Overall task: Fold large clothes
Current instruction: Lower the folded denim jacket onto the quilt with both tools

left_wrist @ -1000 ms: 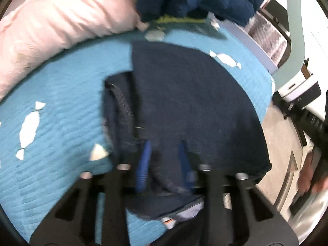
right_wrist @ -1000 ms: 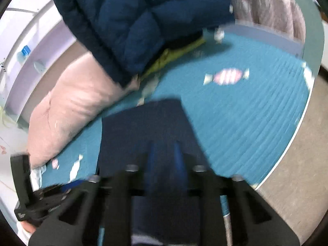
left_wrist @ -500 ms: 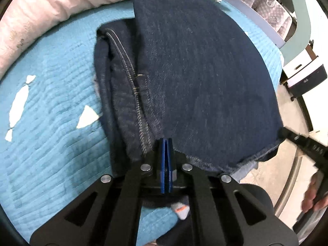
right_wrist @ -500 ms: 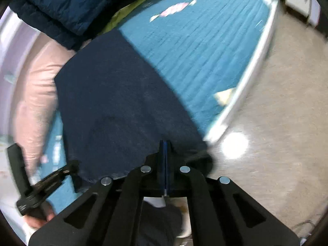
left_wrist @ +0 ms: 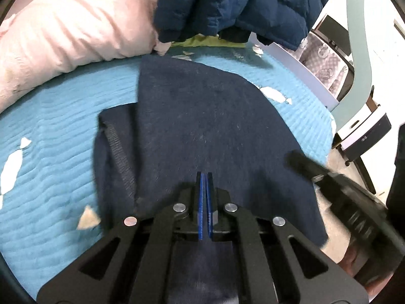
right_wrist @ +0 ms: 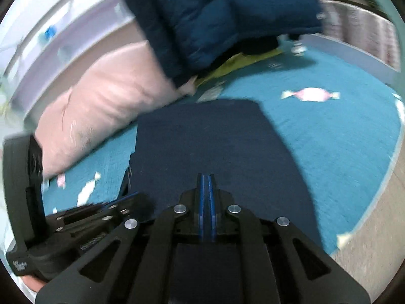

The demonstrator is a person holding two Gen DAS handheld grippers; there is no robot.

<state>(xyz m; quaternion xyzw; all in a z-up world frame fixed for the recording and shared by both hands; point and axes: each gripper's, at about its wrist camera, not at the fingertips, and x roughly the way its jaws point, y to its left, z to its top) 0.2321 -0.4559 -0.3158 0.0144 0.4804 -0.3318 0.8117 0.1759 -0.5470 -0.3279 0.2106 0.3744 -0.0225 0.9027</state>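
**Desk:** Claw check first: what are the two doing?

**Photographer:** Left claw point(left_wrist: 204, 177) is showing its blue pads pressed together over the near hem of the dark navy denim garment point(left_wrist: 202, 121); right claw point(right_wrist: 206, 178) is likewise pressed shut over the same cloth point(right_wrist: 210, 152). Whether fabric is being pinched, I cannot tell; the pads are hiding the hem.

**Desk:** Where is the garment lying?

**Photographer:** Folded flat on the teal quilted bedspread point(left_wrist: 55, 131), its near edge hanging at the bed's edge over the floor.

**Desk:** What is threatening the fold?

**Photographer:** If only one layer is being held, lifting is likely peeling the stack apart. A seamed flap is also poking out on the left and could drag.

**Desk:** Room to move?

**Photographer:** Open bedspread is lying to the right in the right wrist view. Ahead, the pale pink pillow point(left_wrist: 71, 25) and puffy blue quilted jacket point(left_wrist: 240, 2) are crowding the far edge.
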